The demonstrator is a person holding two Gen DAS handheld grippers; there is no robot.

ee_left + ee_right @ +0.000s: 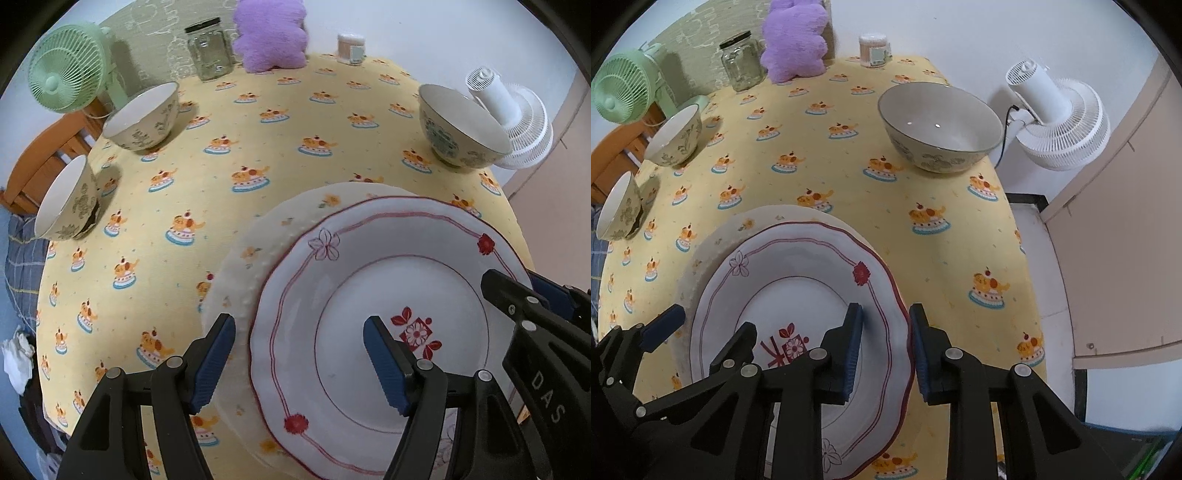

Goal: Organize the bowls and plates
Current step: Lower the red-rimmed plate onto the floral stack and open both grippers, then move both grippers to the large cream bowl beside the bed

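My right gripper [885, 347] has its jaws astride the right-hand rim of the red-trimmed plate [798, 295]: one blue pad sits over the plate's inner face, the other outside the scalloped edge, and they are clamped on that rim. My left gripper [300, 363] stands wide apart over the same plate's left side, one finger above the cream plate [258, 236] underneath, the other above the red-trimmed plate's well; its pads touch nothing.

The red-trimmed plate lies on top of the larger cream plate, shifted toward the right so a crescent of the cream one shows at the left and far side. Both rest on the yellow tablecloth [923, 192].

The big bowl [940, 125] stands upright near the table's far right edge and looks empty. Two smaller bowls [676, 134] [618, 208] stand at the left edge, also empty as far as I see inside. A glass jar [740, 61] with a black lid stands at the back beside a purple plush [794, 40].
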